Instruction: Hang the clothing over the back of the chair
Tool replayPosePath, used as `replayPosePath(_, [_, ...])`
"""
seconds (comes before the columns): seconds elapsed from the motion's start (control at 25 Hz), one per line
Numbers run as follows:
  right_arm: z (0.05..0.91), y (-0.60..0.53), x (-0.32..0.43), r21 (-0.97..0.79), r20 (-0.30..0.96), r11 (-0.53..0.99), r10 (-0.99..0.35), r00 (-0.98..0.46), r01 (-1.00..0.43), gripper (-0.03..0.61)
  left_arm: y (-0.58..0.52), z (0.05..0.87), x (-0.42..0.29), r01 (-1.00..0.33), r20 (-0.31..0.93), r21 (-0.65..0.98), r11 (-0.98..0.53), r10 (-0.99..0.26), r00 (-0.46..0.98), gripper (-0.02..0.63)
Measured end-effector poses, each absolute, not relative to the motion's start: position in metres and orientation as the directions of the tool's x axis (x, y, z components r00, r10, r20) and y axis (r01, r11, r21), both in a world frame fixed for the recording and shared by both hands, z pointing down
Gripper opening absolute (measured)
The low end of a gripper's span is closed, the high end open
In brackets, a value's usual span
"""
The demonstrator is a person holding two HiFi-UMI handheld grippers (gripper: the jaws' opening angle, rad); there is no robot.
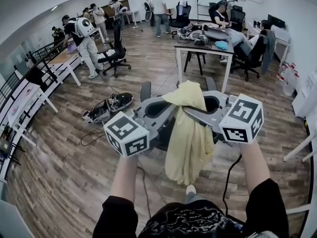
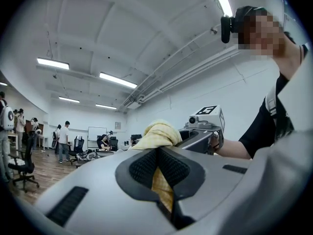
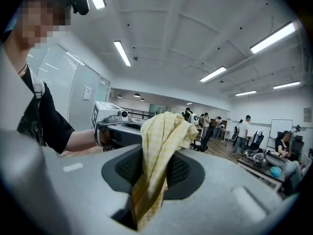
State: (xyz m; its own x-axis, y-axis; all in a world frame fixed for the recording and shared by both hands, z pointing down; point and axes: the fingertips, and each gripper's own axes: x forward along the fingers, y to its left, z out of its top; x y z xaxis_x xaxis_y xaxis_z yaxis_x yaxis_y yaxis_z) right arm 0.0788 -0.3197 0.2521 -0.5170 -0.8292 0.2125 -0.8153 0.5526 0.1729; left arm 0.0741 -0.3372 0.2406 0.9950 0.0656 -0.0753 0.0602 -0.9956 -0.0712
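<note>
Head view: clothing hangs between both tools (clamped).

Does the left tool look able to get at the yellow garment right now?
Yes, it seems so: the left tool is shut on the yellow garment, with the right tool gripping the same bunched top beside it and nothing in between.

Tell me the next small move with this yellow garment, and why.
Probably draw the two grippers apart to spread the cloth. The left gripper and the right gripper both clamp the yellow garment close together, so it hangs as a bunched fold with the chair behind it. Spread out, it should drape over the chair back more evenly.
</note>
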Motion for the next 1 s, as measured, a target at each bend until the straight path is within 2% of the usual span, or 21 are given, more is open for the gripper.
replayPosePath(0.4, [0.265,-0.354,0.099,0.128,0.257,0.65,-0.751,-0.608,-0.749,0.098,-0.363,0.257,0.096,0.236,0.033,-0.198,-0.951,0.234,0.972,0.011])
replayPosePath(0.72, [0.293,-0.383,0.12,0.059,0.304,0.649,-0.735,-0.605,-0.759,0.098,-0.389,0.286,0.115,0.308,0.067,-0.183,-0.934,0.3,0.952,0.011])
replayPosePath(0.88, [0.301,-0.402,0.138,0.026,0.305,0.666,-0.715,-0.629,-0.745,0.1,-0.408,0.296,0.135,0.303,0.088,-0.255,-0.918,0.29,0.953,0.011])
replayPosePath(1.0, [0.315,-0.408,0.144,-0.018,0.313,0.682,-0.691,-0.652,-0.731,0.101,-0.415,0.31,0.142,0.343,0.114,-0.242,-0.907,0.325,0.939,0.011])
